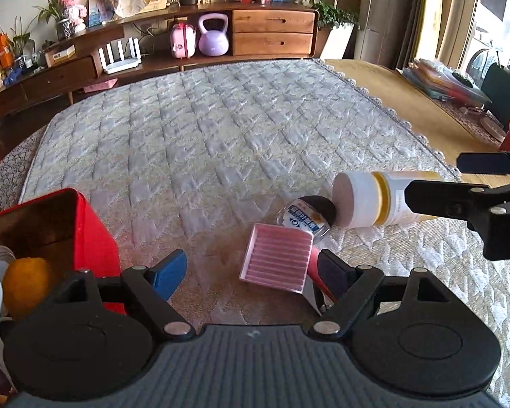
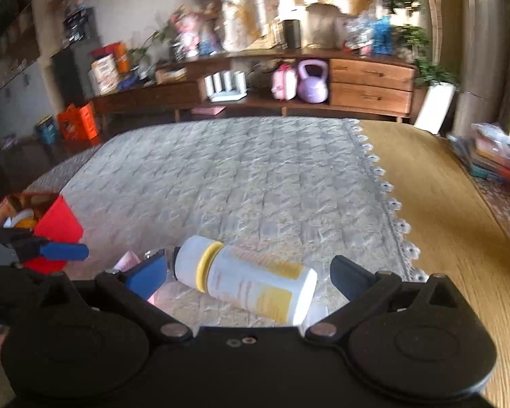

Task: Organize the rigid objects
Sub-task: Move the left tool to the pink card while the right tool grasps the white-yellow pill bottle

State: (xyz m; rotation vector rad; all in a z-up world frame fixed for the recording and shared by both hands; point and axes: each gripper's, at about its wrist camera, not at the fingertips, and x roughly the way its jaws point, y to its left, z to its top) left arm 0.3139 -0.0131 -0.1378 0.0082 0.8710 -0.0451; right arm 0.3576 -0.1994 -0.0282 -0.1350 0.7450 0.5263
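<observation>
A white bottle with a yellow ring (image 1: 374,200) lies on its side on the quilted mat (image 1: 204,136); in the right wrist view it (image 2: 255,278) lies between my open right fingers. My right gripper (image 2: 251,275) straddles it without closing; it shows in the left wrist view (image 1: 435,183) at the right edge. A pink ridged case (image 1: 277,258) and a small round tin (image 1: 307,216) lie just ahead of my open, empty left gripper (image 1: 251,268). A red box (image 1: 85,238) at the left holds an orange ball (image 1: 25,284) and white things.
A long wooden sideboard (image 1: 272,30) with a purple kettlebell (image 1: 213,35) stands beyond the mat. Bare wooden floor (image 2: 459,238) lies to the right, with stacked books (image 2: 496,159) at the far right. The mat's scalloped edge (image 2: 387,197) runs along the right.
</observation>
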